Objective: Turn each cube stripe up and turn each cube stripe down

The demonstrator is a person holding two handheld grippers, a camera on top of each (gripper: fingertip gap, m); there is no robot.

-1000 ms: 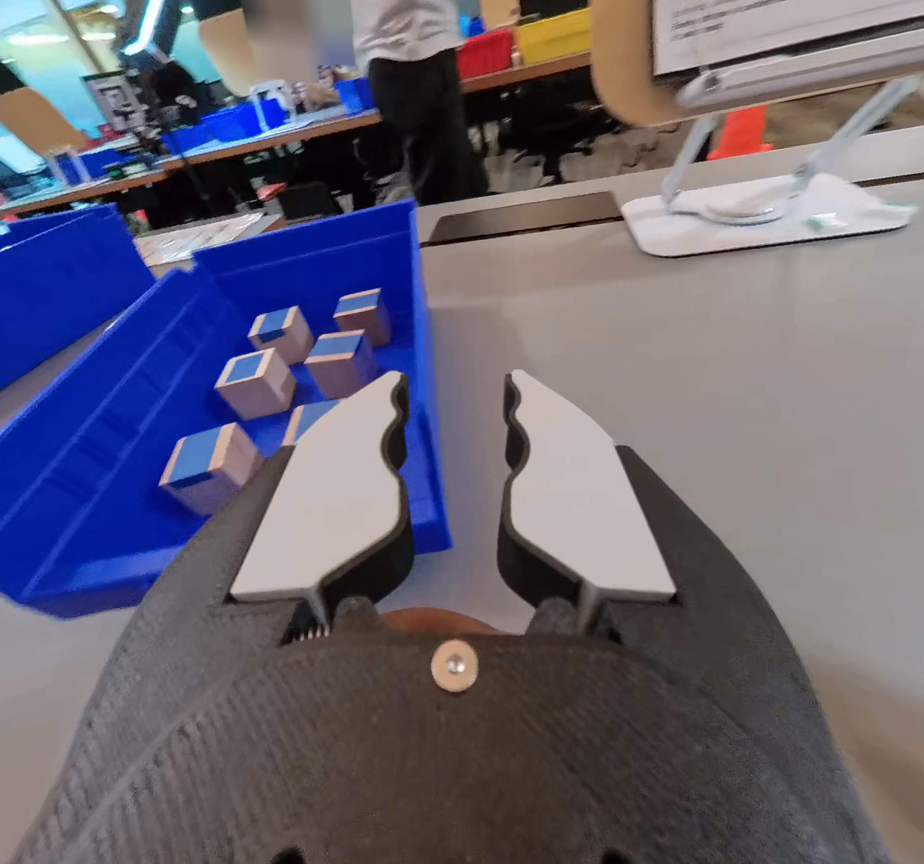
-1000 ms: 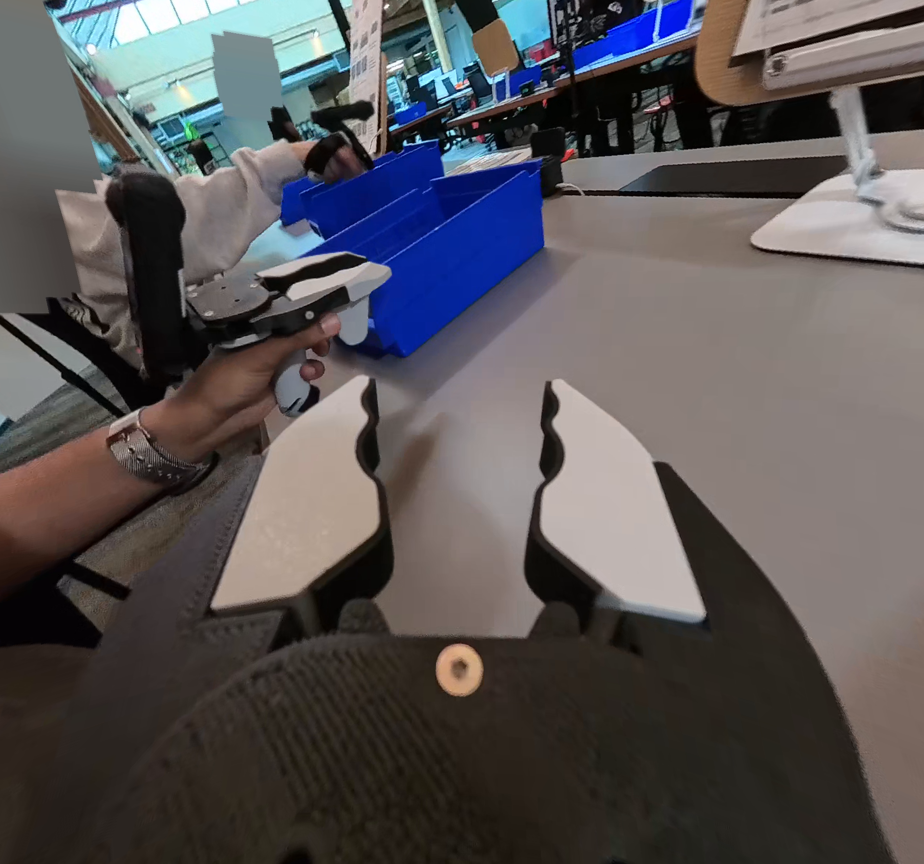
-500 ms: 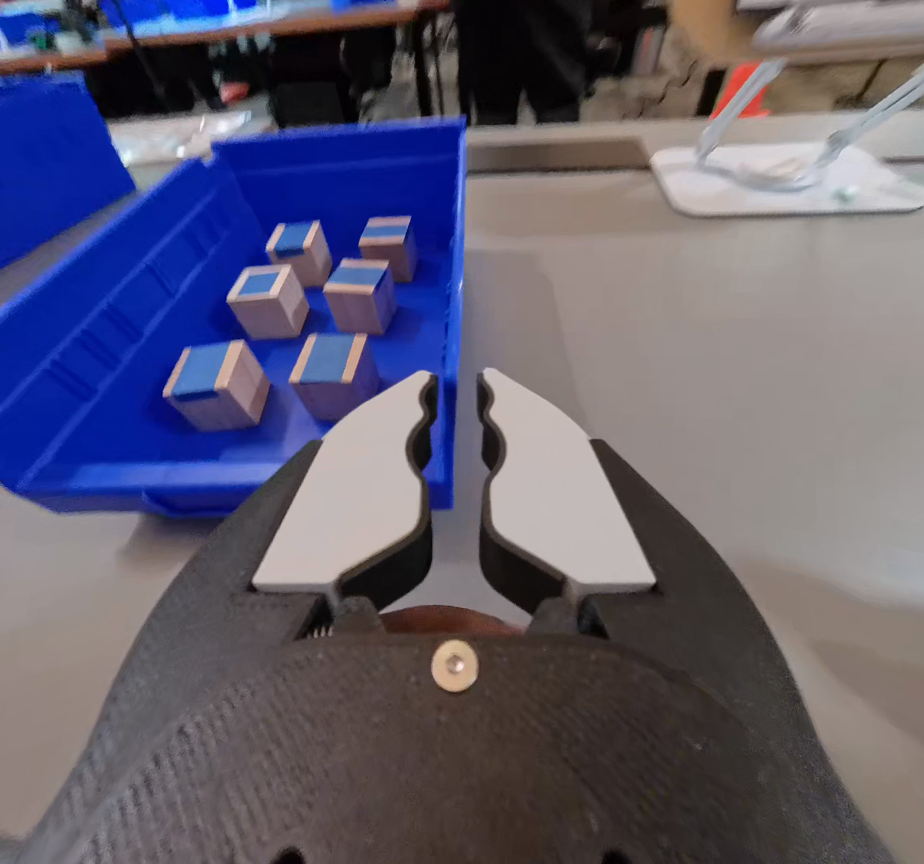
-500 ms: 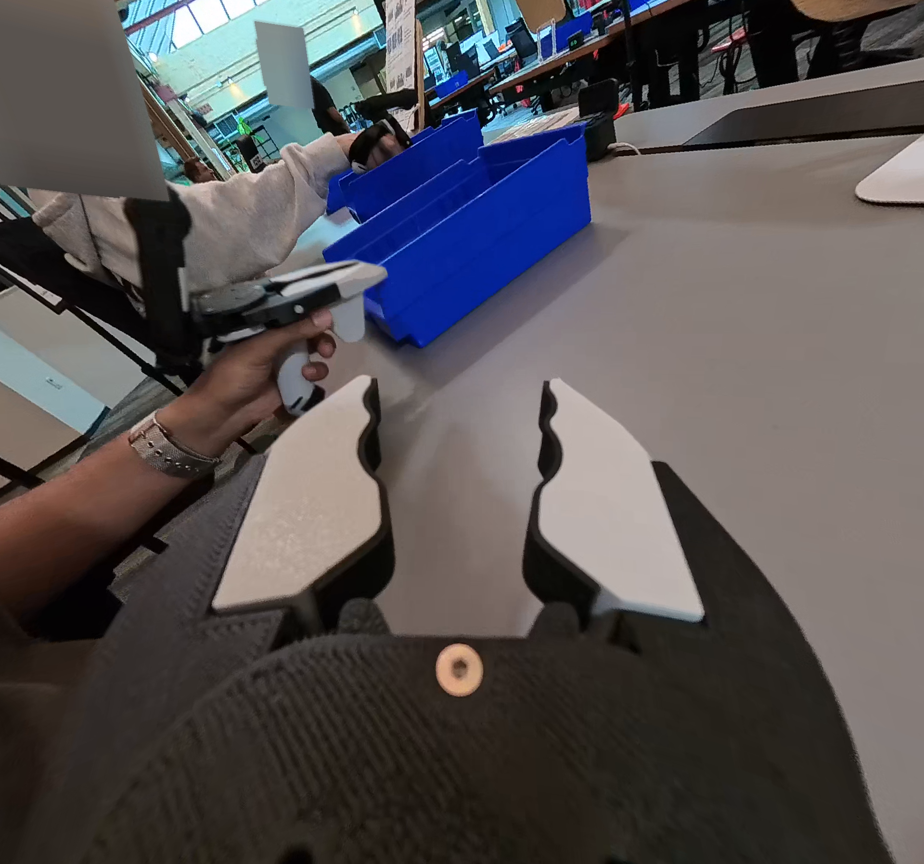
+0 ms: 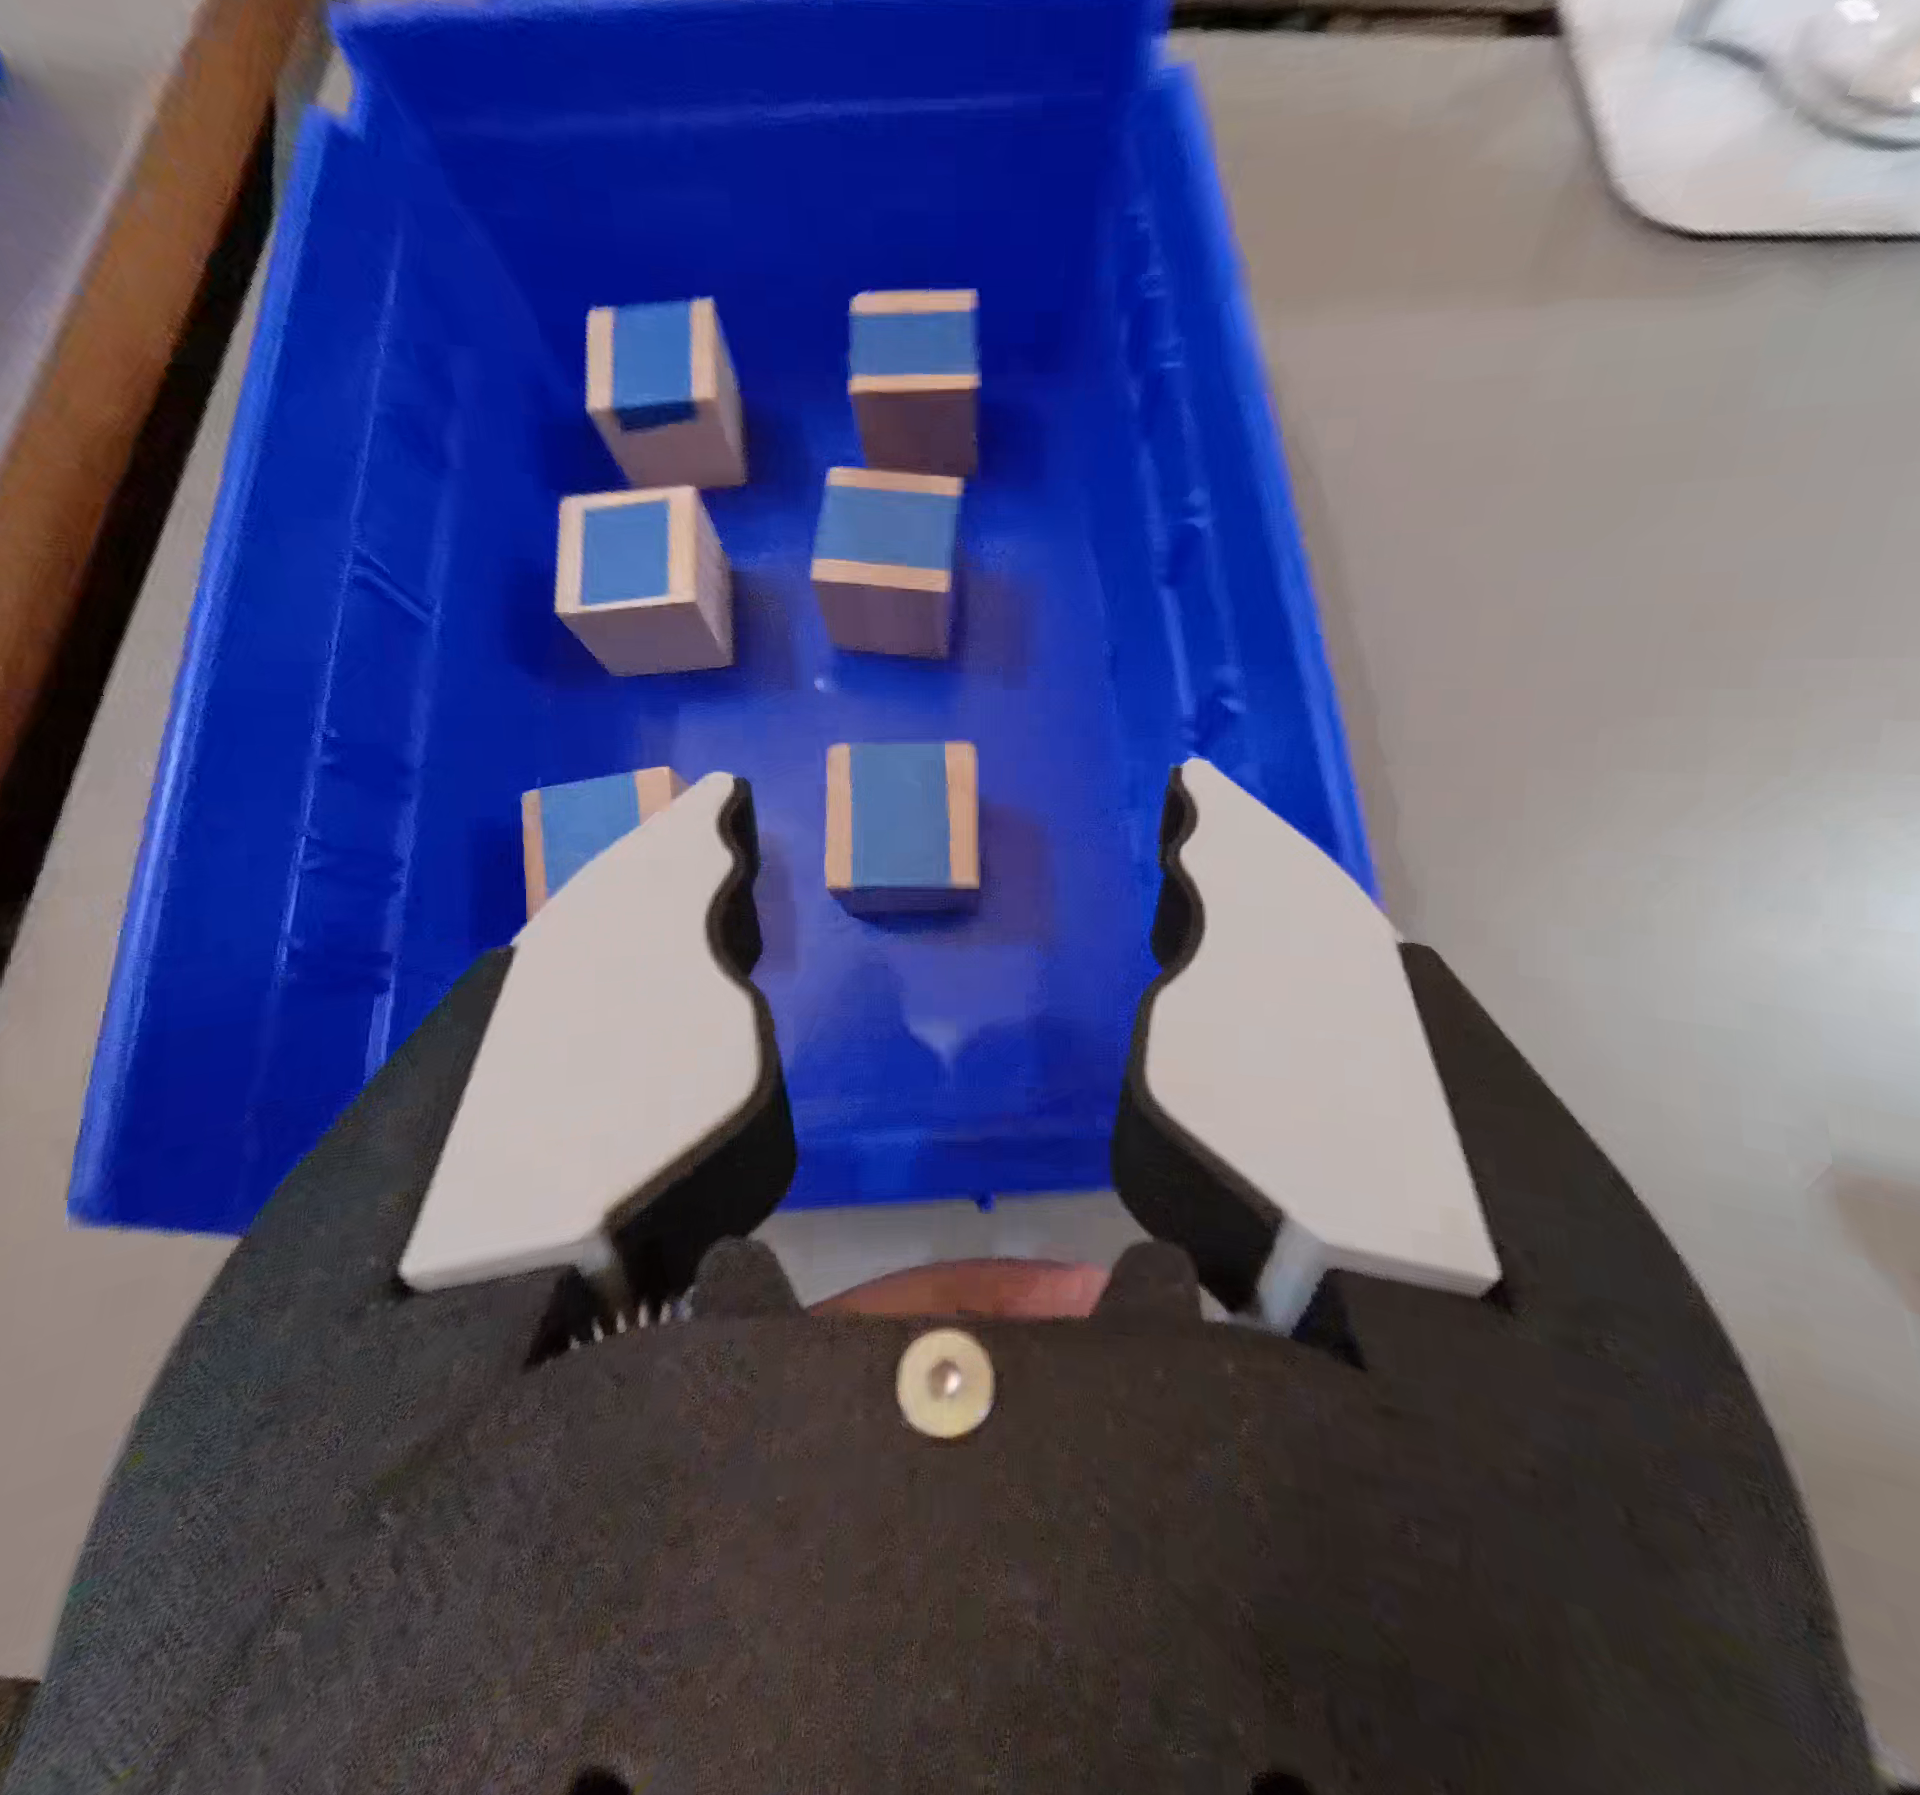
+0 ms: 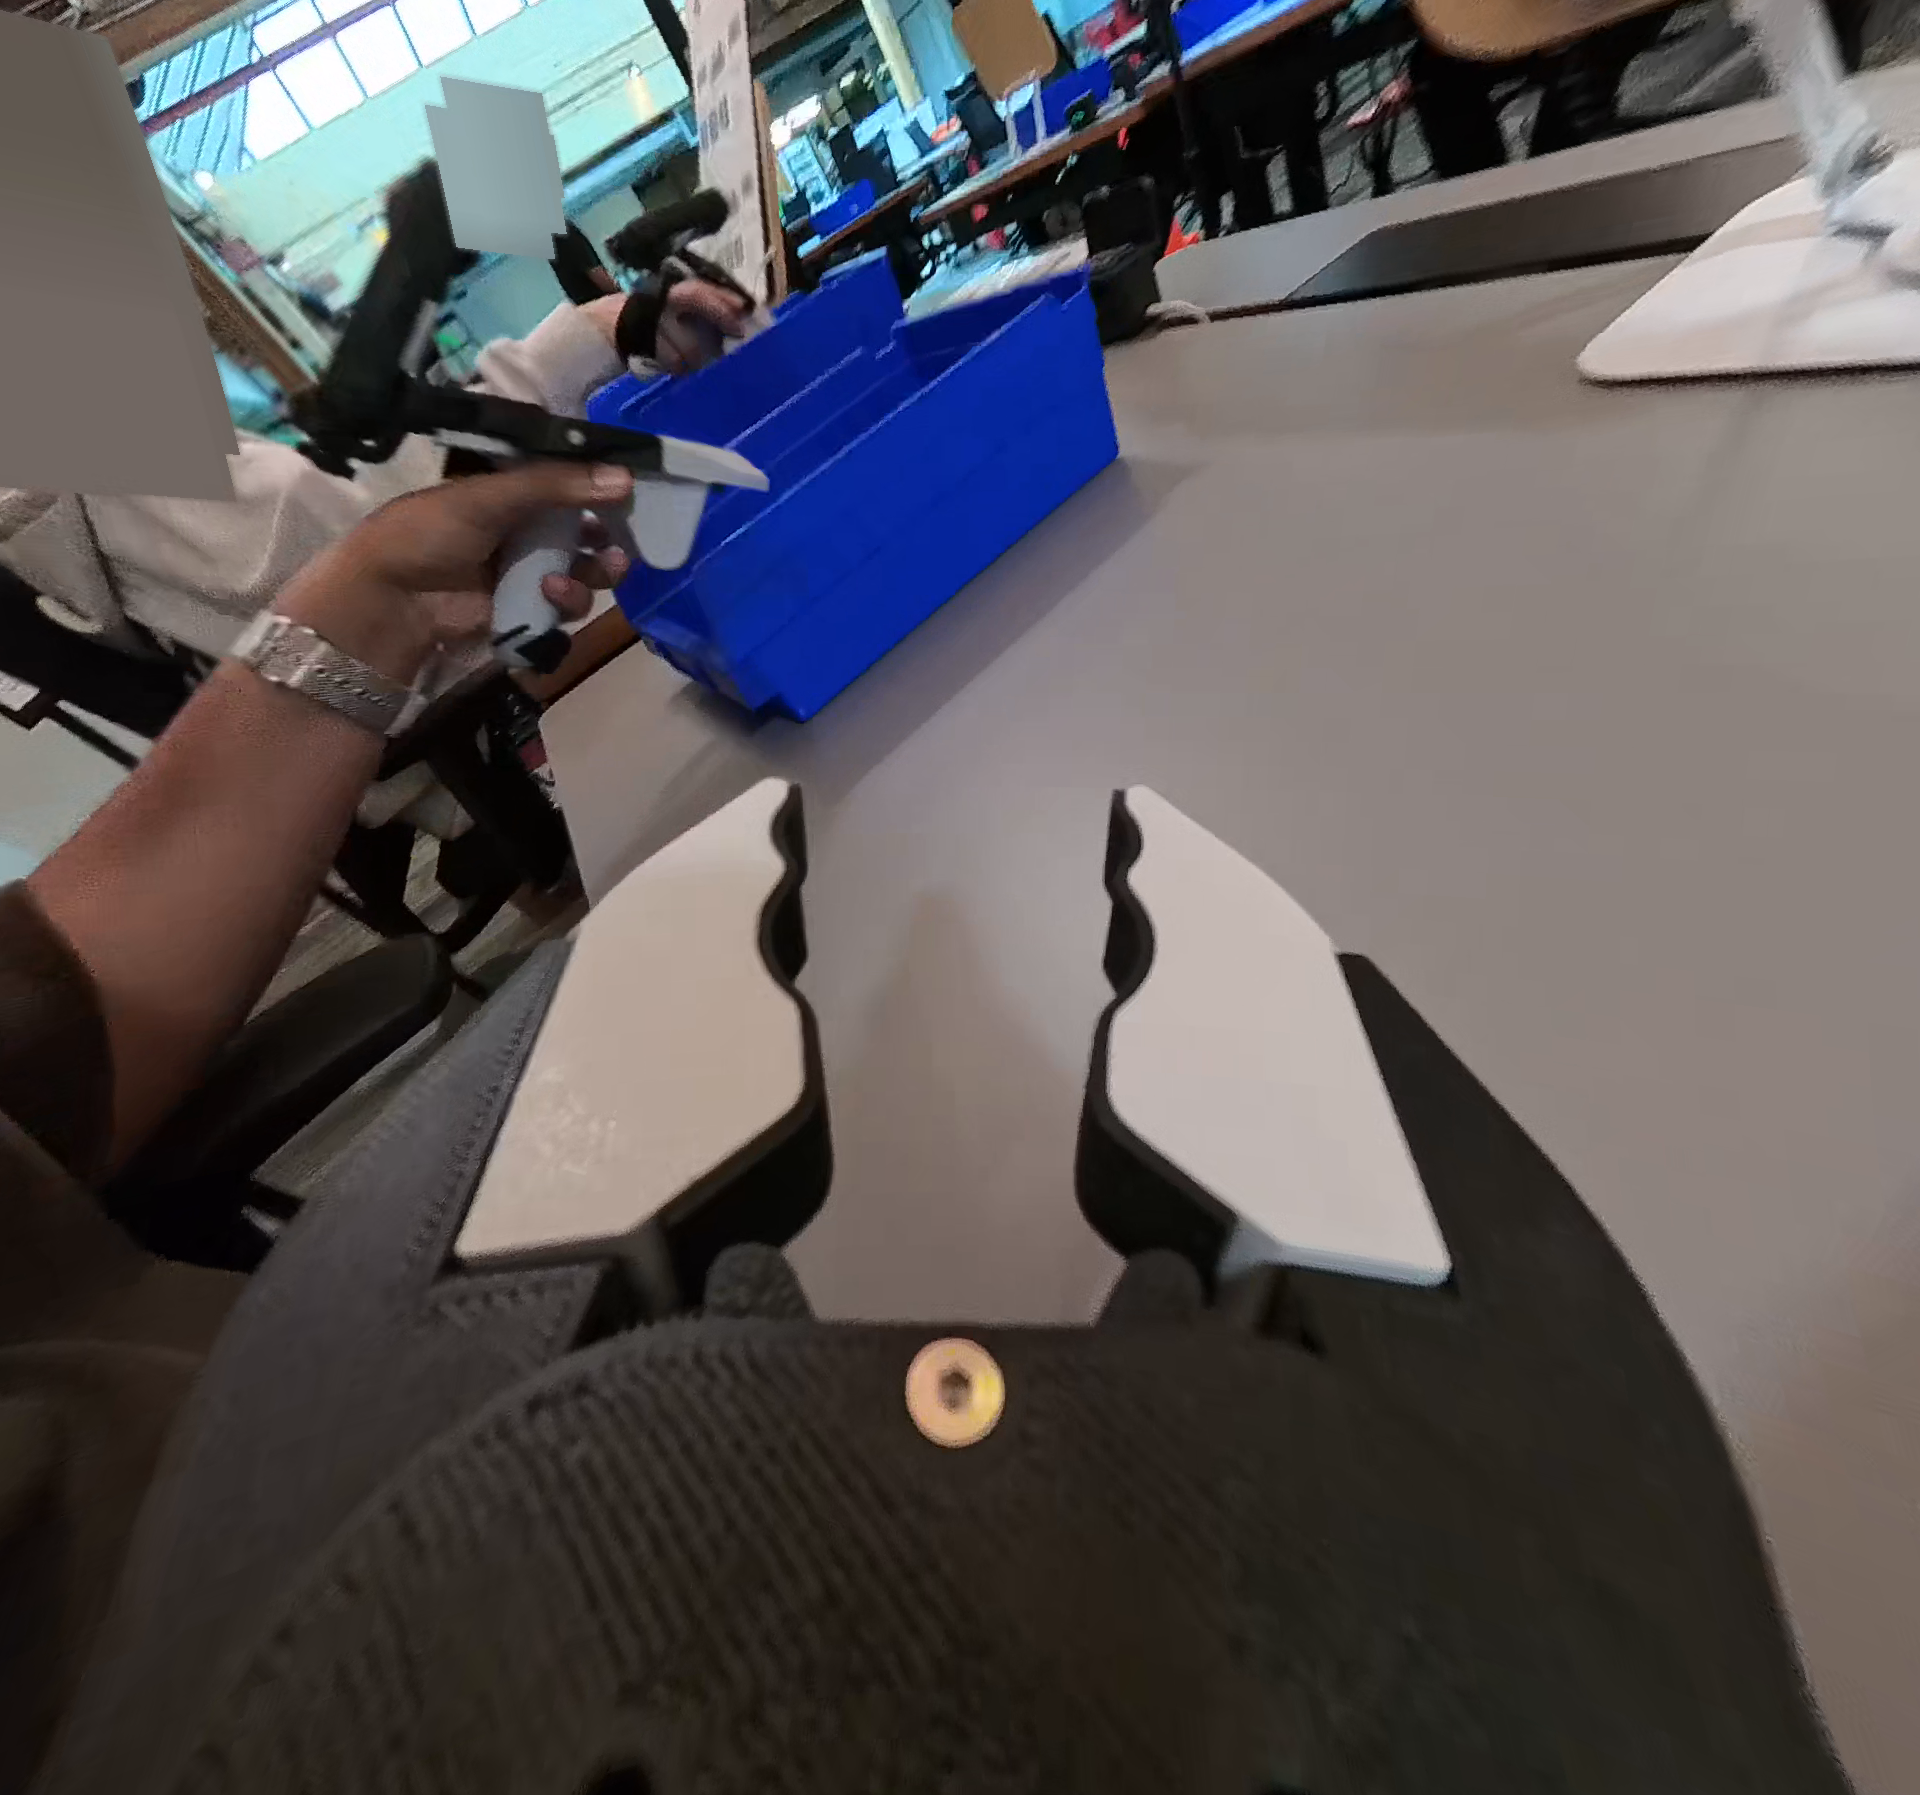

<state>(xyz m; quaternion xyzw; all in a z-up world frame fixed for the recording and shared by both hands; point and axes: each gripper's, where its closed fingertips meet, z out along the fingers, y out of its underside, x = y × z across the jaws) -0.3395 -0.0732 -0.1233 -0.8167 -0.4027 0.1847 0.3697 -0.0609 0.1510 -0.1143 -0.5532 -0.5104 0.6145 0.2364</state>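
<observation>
Six striped cubes (image 5: 902, 829) sit in a blue bin (image 5: 312, 685) on a grey table (image 5: 1558, 602), both hand-held grippers spread, empty.

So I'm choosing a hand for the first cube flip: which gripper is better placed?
Left. The left gripper hangs open over the blue bin, near the nearest cube. The right gripper hovers above bare table.

left wrist: steeply above bin (image 5: 727, 114) | right wrist: low, sideways | shared: bin

Pale wooden cubes (image 5: 902, 826) carry blue stripes on top, inside a bright blue bin (image 5: 748, 135) on a grey table (image 5: 1621, 602).
</observation>
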